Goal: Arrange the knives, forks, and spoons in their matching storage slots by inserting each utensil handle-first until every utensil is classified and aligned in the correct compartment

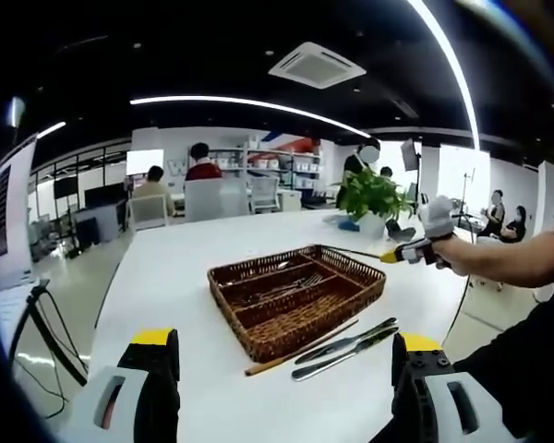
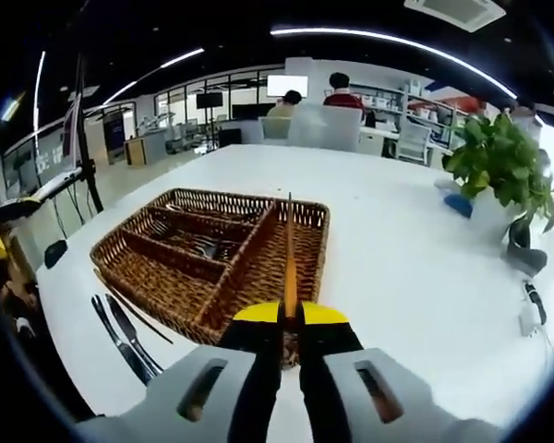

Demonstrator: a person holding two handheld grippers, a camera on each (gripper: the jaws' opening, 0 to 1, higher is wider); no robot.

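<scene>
Now my right jaws [image 2: 291, 318] are pinching a thin, stiff, slippery utensil [image 2: 290, 258] at its near end — left jaws [image 1: 282, 355] are hanging open.

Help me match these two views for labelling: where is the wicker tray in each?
Left gripper view: tray at centre, beyond the open jaws, two knives lying in front of it.
Right gripper view: tray left of centre, behind the right gripper, which is shut on a thin utensil.
Shared landmark: the potted plant.
</scene>
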